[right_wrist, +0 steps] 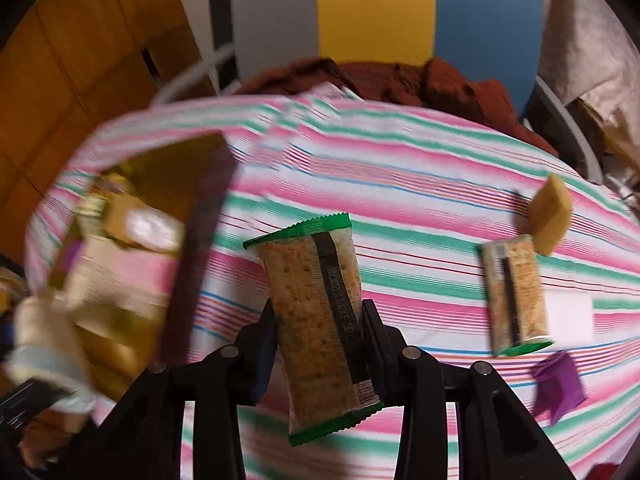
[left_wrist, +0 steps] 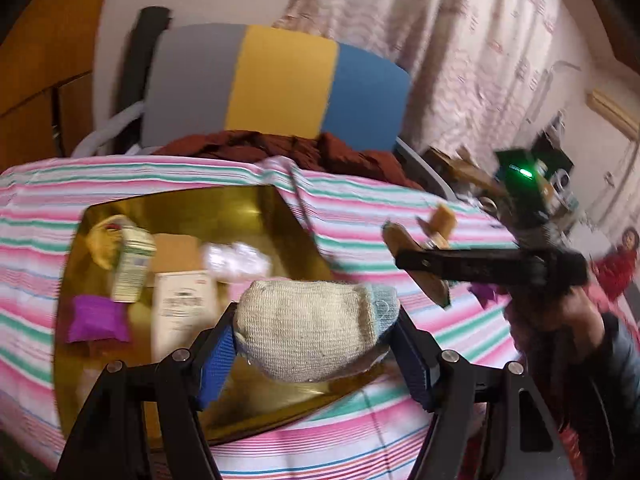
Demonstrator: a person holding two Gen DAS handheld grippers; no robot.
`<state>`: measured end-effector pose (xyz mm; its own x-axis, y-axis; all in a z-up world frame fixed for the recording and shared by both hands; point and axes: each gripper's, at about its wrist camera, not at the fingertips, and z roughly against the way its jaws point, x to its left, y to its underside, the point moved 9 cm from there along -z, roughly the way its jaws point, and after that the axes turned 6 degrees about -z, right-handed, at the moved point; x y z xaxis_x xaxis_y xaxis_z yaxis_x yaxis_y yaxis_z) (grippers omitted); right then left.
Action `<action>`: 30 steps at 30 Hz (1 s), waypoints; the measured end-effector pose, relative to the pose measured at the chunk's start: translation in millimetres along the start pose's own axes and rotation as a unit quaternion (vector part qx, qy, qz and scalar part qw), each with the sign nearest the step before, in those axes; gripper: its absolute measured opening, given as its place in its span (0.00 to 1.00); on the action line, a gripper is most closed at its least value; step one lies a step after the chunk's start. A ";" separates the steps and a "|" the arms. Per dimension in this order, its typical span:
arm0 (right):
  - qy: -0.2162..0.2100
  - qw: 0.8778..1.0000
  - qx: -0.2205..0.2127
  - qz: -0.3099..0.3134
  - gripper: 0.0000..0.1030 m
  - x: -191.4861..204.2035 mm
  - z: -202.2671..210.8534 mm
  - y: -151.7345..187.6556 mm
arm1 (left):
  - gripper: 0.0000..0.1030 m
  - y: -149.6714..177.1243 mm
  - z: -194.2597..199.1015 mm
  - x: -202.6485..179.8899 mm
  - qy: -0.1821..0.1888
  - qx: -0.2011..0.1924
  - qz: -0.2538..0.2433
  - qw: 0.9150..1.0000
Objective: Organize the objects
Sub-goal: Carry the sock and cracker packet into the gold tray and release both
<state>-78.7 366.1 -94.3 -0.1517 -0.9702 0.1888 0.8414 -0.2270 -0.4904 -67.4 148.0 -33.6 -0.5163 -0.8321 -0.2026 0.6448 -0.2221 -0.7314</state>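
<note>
My left gripper is shut on a rolled beige sock with a pale blue cuff, held over the near edge of the gold tray. The tray holds a purple packet, a white box, a green-white carton and a clear wrapper. My right gripper is shut on a green-edged cracker packet above the striped cloth; it shows blurred in the left wrist view. The sock appears at the left of the right wrist view, beside the tray.
A second cracker packet, a yellow piece, a white card and a purple packet lie on the striped cloth. A grey-yellow-blue chair back and red-brown cloth stand behind the table.
</note>
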 end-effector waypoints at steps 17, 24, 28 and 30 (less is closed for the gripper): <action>-0.128 0.991 0.006 -0.045 0.42 131.4 4.7 5.4 | 0.79 15.4 30.1 129.5 -0.143 -0.023 0.082 0.986; -0.119 0.993 0.007 -0.022 0.42 138.7 9.8 18.0 | 0.80 16.3 32.3 123.5 -0.150 -0.028 0.076 0.985; -0.103 0.995 -0.007 -0.008 0.48 141.8 17.7 22.5 | 0.80 14.2 41.1 112.5 -0.151 -0.038 0.069 0.985; -0.089 0.996 -0.014 0.000 0.50 143.5 19.8 23.8 | 0.80 12.7 44.1 105.0 -0.148 -0.040 0.064 0.986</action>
<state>-70.2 223.1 -62.0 -0.0548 -0.9402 0.3361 0.8257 -0.2320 -0.5142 -88.5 35.4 -35.4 -0.2375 -0.9655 -0.1064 0.6413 -0.0736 -0.7637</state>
